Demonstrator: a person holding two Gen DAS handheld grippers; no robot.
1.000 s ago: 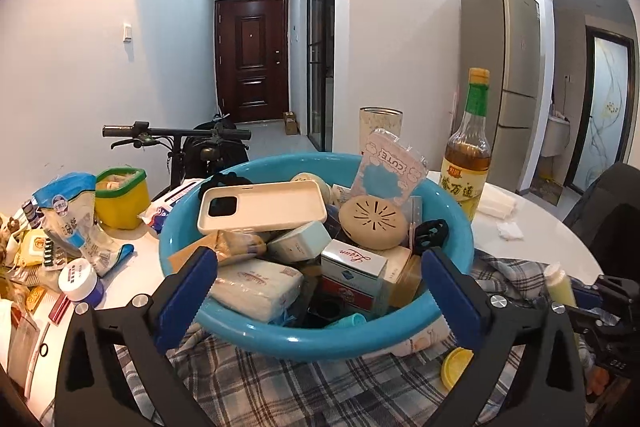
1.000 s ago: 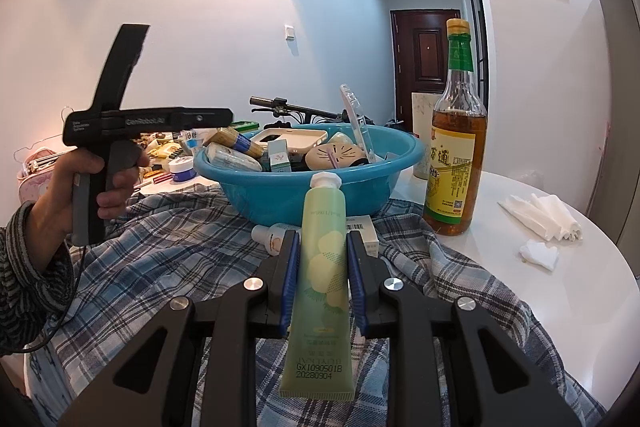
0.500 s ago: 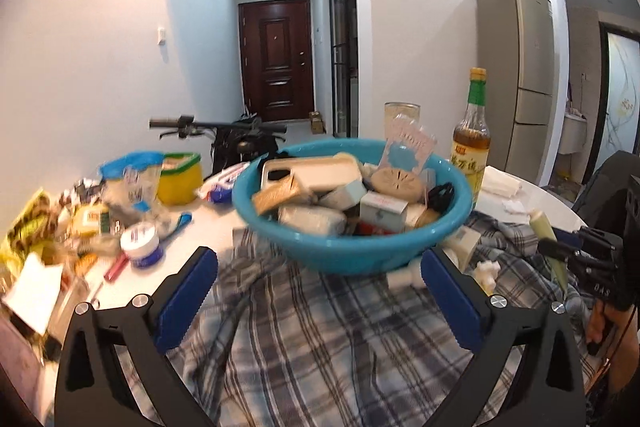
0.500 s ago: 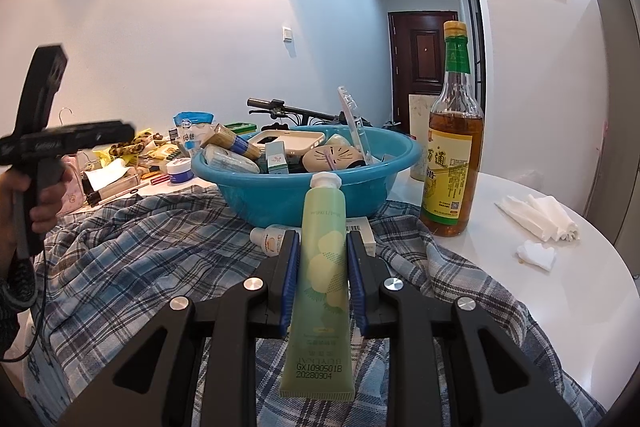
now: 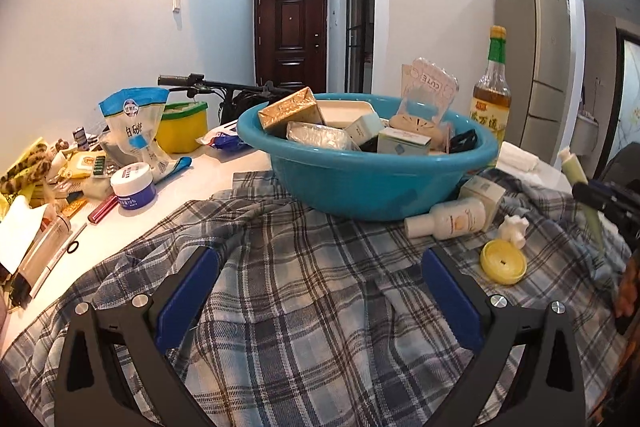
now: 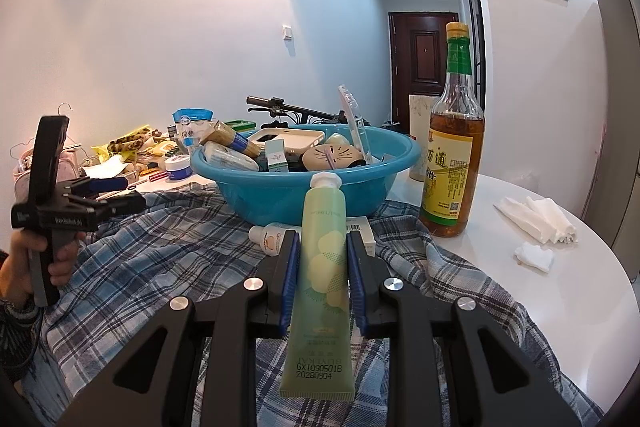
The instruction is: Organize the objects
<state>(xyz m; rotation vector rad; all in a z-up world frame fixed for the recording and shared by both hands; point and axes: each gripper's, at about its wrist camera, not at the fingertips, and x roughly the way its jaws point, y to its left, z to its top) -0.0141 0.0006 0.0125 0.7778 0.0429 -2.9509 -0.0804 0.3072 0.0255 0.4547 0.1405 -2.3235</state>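
Note:
My right gripper (image 6: pixel 323 251) is shut on a pale green cream tube (image 6: pixel 323 255), which stands upright above the plaid shirt (image 6: pixel 168 259). Behind the tube a blue basin (image 6: pixel 280 199) holds several boxes, packets and a phone case. In the left wrist view my left gripper (image 5: pixel 320 291) is open and empty, low over the shirt (image 5: pixel 300 287), a little short of the basin (image 5: pixel 360 183). A small white bottle (image 5: pixel 448 223), a yellow cap (image 5: pixel 503 262) and a small box (image 5: pixel 482 193) lie on the shirt beside the basin. The green tube (image 5: pixel 580 187) shows at the right edge.
A tall bottle of amber liquid (image 6: pixel 454 155) stands right of the basin, with crumpled tissues (image 6: pixel 536 215) beyond it on the white table (image 6: pixel 540 299). Left of the basin lie a white jar (image 5: pixel 133 185), a blue-and-white bag (image 5: pixel 136 131), a yellow tub (image 5: pixel 182 127) and several small packets.
The left gripper has drawn back from the basin and sunk toward the shirt; in the right wrist view it went left and down. The right gripper and its tube have stayed still.

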